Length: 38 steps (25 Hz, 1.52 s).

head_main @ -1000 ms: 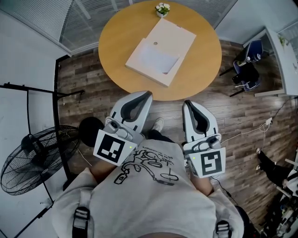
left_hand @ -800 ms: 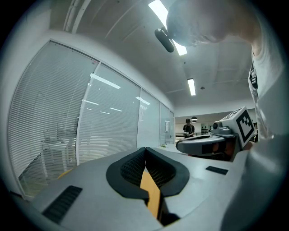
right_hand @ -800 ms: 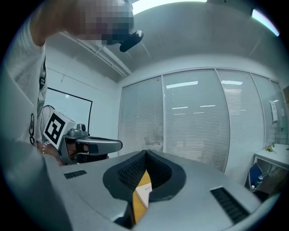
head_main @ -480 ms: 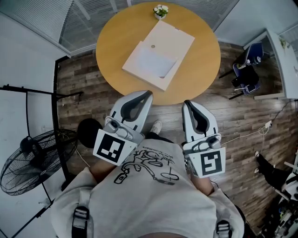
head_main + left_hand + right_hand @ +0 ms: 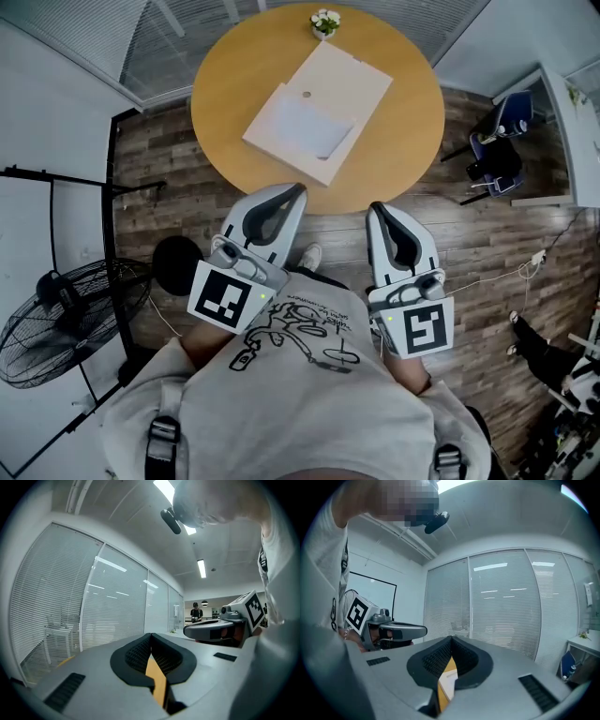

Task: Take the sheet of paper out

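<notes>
1. The table (image 5: 403, 141) is round and wooden. It lies ahead of both grippers, and its near edge is just past their tips in the head view.
2. The folder (image 5: 352, 75) is white and flat. It lies around the middle of the table, its long axis slanted from the near-left to the far-right. One corner comes close to the near edge, and the other end reaches toward the far edge.
3. The sheet (image 5: 305, 127) is seen in the near half of the folder, apparently tucked in a pocket. Only a paler, slightly bluish area is shown; its edges cannot be followed fully. It is not yet taken out.
4. The left gripper (image 5: 298, 187) is held level, close to the person's body, with its jaws pressed together and nothing between them. It is pointed almost straight at the near half of the folder.
5. The right gripper (image 5: 375, 206) is held beside it, well apart from the folder, also closed and empty. The near corner of the folder is found ahead of it and to its left.
6. It is judged that the left gripper is the nearer one to the sheet. A reach forward over the near edge is needed first, and the jaws must be opened before any grasp.
7. A small plant (image 5: 326, 19) stands at the far edge, just beyond the folder, outside the expected path.
</notes>
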Available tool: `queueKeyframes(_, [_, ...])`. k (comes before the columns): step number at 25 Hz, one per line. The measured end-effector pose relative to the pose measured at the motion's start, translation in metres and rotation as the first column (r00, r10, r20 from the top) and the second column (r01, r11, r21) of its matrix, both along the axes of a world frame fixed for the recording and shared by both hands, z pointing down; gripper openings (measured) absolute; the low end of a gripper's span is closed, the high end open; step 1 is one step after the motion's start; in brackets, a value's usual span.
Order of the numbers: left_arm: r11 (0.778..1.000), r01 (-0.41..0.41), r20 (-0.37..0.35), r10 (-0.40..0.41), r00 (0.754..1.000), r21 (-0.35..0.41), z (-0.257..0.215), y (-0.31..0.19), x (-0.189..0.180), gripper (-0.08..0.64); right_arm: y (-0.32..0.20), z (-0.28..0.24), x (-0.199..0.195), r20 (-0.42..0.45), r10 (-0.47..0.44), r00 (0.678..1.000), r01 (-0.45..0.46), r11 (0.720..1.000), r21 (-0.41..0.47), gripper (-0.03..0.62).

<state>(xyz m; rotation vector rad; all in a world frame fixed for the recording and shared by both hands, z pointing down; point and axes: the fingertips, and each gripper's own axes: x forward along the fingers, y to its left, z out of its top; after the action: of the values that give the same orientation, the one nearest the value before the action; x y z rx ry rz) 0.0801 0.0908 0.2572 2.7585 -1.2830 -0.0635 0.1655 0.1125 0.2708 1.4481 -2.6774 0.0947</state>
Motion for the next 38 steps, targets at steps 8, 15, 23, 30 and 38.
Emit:
queueKeyframes(8, [1.000,0.006,0.007,-0.006,1.000,-0.005,0.000,0.003,0.004,0.021,0.001,0.000,0.005,0.017,0.002,1.000,-0.002,1.000,-0.004,0.006])
queueKeyframes(15, [1.000,0.005,0.006,-0.005,1.000,-0.004,-0.001,-0.001,0.004,0.021,-0.007,-0.009,0.004,0.067,0.033,0.997,-0.033,0.999,0.006,0.006])
queueKeyframes(23, [1.000,0.003,0.000,-0.003,1.000,-0.003,0.002,-0.022,-0.005,0.021,-0.028,-0.009,-0.006,0.064,0.037,0.997,-0.038,0.999,0.011,0.006])
queueKeyframes(30, [1.000,-0.003,-0.004,0.003,1.000,0.000,0.002,-0.049,-0.014,0.021,-0.056,-0.009,-0.016,0.059,0.045,0.997,-0.046,0.999,0.017,0.006])
queueKeyframes(38, [1.000,-0.016,-0.008,0.016,1.000,-0.001,0.002,-0.090,-0.028,0.021,-0.089,0.001,-0.028,-0.016,0.017,1.000,-0.017,1.000,-0.001,0.006])
